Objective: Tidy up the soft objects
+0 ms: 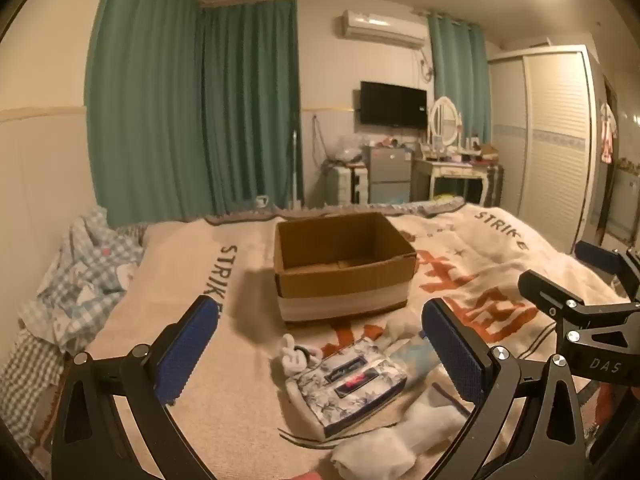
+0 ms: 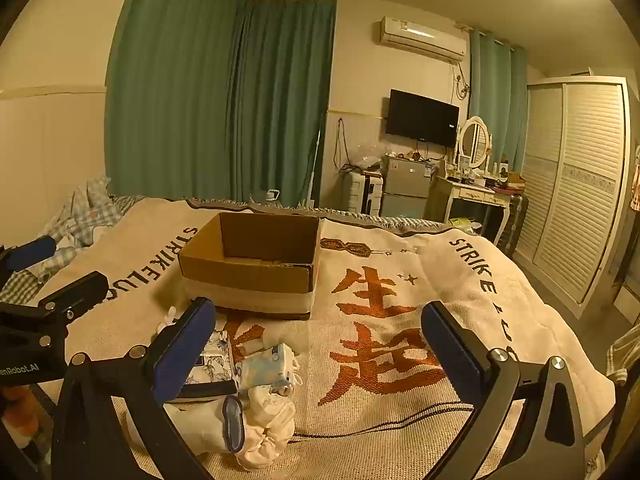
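Note:
An open cardboard box (image 1: 344,268) stands on the bed blanket; it also shows in the right wrist view (image 2: 248,264). In front of it lie soft items: a floral pouch (image 1: 348,384), a white plush with black parts (image 1: 294,354), and white cloths (image 1: 400,436). The right wrist view shows the pouch (image 2: 212,360), a light blue mask bundle (image 2: 268,370) and a crumpled white cloth (image 2: 264,428). My left gripper (image 1: 320,356) is open above the pouch. My right gripper (image 2: 320,356) is open above the blanket, right of the pile. Both are empty.
A cream blanket (image 2: 400,320) with orange characters covers the bed. Checked bedding (image 1: 80,280) is bunched at the left. Green curtains, a wall TV (image 1: 394,104), a small fridge, a dressing table and a white wardrobe (image 1: 552,140) stand beyond the bed.

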Demonstrator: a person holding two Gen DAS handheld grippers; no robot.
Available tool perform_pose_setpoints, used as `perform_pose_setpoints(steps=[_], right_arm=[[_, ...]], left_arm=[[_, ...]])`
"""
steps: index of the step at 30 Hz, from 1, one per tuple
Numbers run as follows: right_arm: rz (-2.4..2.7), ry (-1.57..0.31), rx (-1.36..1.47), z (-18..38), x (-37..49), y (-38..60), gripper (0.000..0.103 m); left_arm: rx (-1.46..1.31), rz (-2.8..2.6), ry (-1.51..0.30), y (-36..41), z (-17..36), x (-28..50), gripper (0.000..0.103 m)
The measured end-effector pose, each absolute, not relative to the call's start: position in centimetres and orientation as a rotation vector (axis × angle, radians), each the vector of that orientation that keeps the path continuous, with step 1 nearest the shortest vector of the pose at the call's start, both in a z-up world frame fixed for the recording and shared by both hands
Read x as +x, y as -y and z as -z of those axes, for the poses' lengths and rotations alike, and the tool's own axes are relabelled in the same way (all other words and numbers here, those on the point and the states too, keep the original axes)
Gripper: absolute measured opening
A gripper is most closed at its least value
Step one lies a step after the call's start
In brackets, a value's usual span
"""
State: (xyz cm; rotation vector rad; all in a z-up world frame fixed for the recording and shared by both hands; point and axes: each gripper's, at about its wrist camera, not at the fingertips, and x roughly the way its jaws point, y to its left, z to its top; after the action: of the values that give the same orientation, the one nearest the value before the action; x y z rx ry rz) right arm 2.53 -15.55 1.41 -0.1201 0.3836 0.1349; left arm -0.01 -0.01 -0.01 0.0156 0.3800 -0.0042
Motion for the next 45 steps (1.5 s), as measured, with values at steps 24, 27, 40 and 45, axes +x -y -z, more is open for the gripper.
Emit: perform_pose_setpoints(steps=[24,27,40,45], right_arm=[[-0.133,-0.404,-0.125,-1.0,2.8,15.5,0.103],[-0.133,-0.404,-0.126,-1.1,2.8,15.5,0.103],[-0.132,-0.407,-0.128,-1.1,2.8,15.4,0.103],[-0.133,-0.407,-0.128,-1.1,2.9,15.4,0.103]], left_arm=[[-0.016,-0.023,-0.391,-1.0,-0.5,0.1,0.103],[-0.015,-0.025,-0.39,-0.9,-0.4,0.1,0.103],[-0.013,-0.025,-0.39,-0.7,-0.4,0.0,0.103],[-0.013,-0.025,-0.39,-0.7,-0.4,0.0,0.103]])
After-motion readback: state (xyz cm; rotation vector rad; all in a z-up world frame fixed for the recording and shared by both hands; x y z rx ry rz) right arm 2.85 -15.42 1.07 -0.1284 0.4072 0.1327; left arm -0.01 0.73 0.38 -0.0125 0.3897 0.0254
